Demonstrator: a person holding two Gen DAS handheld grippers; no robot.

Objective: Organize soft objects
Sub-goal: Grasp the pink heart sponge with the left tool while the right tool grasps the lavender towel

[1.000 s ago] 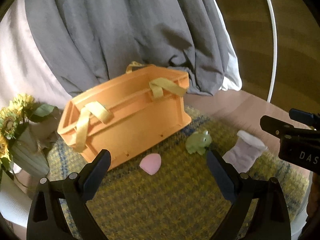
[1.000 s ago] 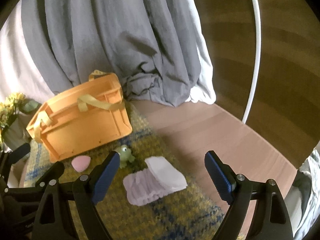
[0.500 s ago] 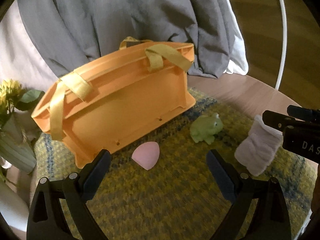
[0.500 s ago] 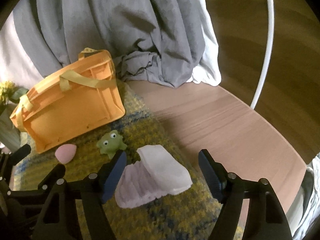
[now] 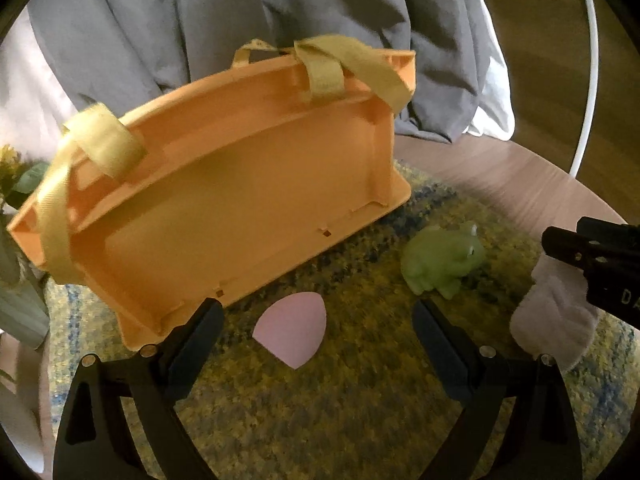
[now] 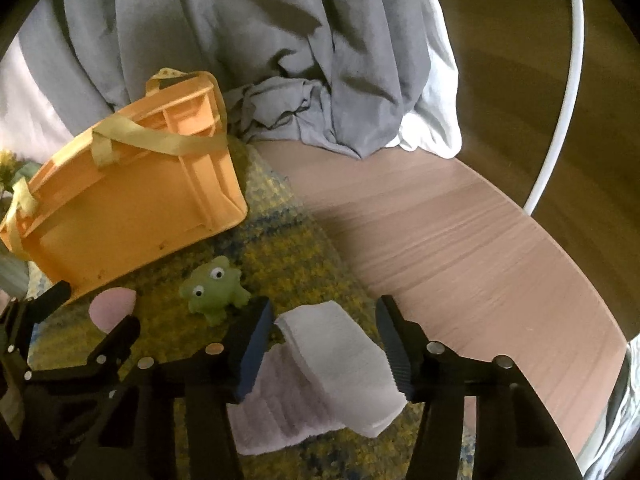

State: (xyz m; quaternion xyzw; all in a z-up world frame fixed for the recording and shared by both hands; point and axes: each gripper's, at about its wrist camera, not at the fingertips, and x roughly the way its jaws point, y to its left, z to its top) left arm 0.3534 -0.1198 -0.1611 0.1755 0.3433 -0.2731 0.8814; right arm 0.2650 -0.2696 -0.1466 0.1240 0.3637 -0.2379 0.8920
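On a yellow-blue woven mat lie a pink teardrop sponge, a green frog toy and a folded lilac-white sock. Behind them stands an orange basket with yellow straps. My left gripper is wide, its jaws just starting to close, with the sponge between the fingertips and untouched. My right gripper is closing with the sock between its fingers; the pads are close to the sock's sides without squeezing it. The right gripper also shows at the left wrist view's right edge, over the sock.
Grey bedding hangs behind the basket. Sunflowers in a pale vase stand at the left. Bare round wooden tabletop lies right of the mat, its edge curving close. A white hoop rises beyond it.
Both grippers came forward and down toward the mat. The right jaws narrowed around the sock. The sponge now lies between the left fingertips.
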